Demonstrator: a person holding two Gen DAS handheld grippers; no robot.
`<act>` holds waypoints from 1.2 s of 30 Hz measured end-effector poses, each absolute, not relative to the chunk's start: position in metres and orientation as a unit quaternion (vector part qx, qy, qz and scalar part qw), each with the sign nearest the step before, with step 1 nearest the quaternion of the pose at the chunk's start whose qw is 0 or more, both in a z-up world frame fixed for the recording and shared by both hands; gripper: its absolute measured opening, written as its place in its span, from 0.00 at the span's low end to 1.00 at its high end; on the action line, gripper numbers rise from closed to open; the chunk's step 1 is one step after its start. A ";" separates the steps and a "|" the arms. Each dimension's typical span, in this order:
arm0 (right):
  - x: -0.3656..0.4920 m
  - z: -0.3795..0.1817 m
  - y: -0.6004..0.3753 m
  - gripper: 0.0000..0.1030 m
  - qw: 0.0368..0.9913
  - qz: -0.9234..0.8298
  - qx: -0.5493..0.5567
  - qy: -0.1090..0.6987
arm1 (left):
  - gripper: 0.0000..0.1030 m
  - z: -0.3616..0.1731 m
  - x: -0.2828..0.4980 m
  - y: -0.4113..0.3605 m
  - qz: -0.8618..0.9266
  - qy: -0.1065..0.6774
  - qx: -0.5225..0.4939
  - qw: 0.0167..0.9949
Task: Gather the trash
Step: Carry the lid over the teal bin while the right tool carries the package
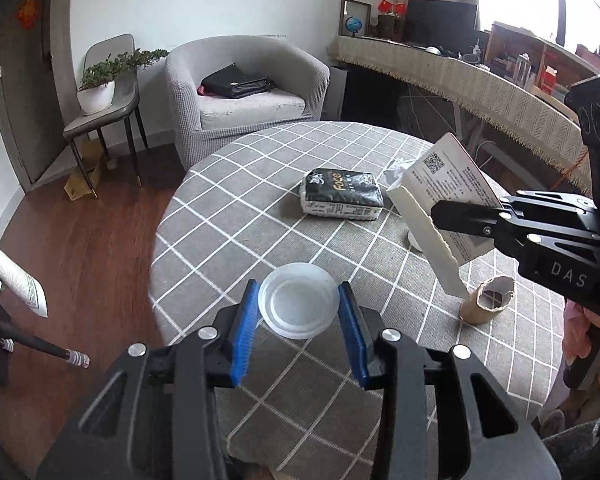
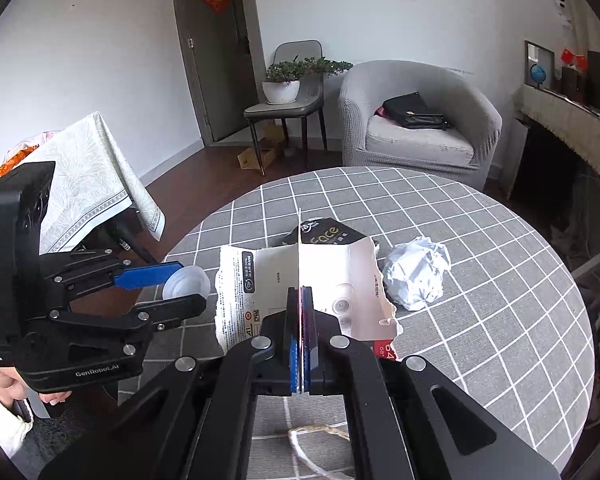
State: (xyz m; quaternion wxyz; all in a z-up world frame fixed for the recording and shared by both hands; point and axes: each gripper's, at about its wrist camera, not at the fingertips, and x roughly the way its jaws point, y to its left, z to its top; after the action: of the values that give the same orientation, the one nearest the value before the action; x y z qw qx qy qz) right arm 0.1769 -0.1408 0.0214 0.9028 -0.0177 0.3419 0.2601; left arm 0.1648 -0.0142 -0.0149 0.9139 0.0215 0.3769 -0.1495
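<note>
A: L wrist view, L to R. Left gripper (image 1: 299, 312) enters from 6 o'clock, tilted down over the round table (image 1: 228, 216); blue pads (image 1: 247, 328) pinch the clear plastic lid (image 1: 298, 306) at its rim on both sides. Tissue pack (image 1: 340, 196) lies at 12 o'clock of the lid, mid-table. Right gripper (image 1: 440, 216) reaches in from 3 o'clock, nearly level, jaws pressed together on the torn carton (image 1: 432, 216), held clear of the cloth. Cardboard tube (image 1: 488, 300) lies at 5 o'clock of the carton.

B: R wrist view adds what?

A: Left gripper (image 2: 184, 284) at 9 o'clock, seen side-on, lid (image 2: 188, 282) between its fingers and hanging off the table edge; a hand (image 2: 8, 392) grips its handle at 8 o'clock. Right gripper (image 2: 300, 300) comes up from 6 o'clock, pads flat on the carton's (image 2: 272, 280) centre fold. Crumpled paper ball (image 2: 416, 274) rests on the table (image 2: 500, 280) at 3 o'clock of the carton; in the L view only a scrap of it shows. Tube not visible here. Tissue pack (image 2: 324, 234) mostly hidden behind the carton.
</note>
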 end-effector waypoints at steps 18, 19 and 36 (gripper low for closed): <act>0.130 0.013 -0.044 0.01 0.886 0.306 -0.039 0.347 | 0.41 -0.022 0.108 0.103 -0.104 0.394 -0.024 0.913; 0.129 0.013 -0.040 0.01 0.884 0.309 -0.038 0.348 | 0.41 -0.024 0.106 0.107 -0.101 0.396 -0.026 0.912; 0.120 0.012 0.032 0.01 0.865 0.355 -0.046 0.351 | 0.41 -0.077 0.094 0.171 -0.052 0.462 -0.022 0.885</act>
State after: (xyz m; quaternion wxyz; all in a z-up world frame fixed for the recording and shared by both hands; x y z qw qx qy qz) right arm 0.1196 0.0322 0.0125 0.8650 -0.0464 0.3510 0.3555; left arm 0.0942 0.1711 -0.0773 0.8852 -0.0219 0.4618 -0.0525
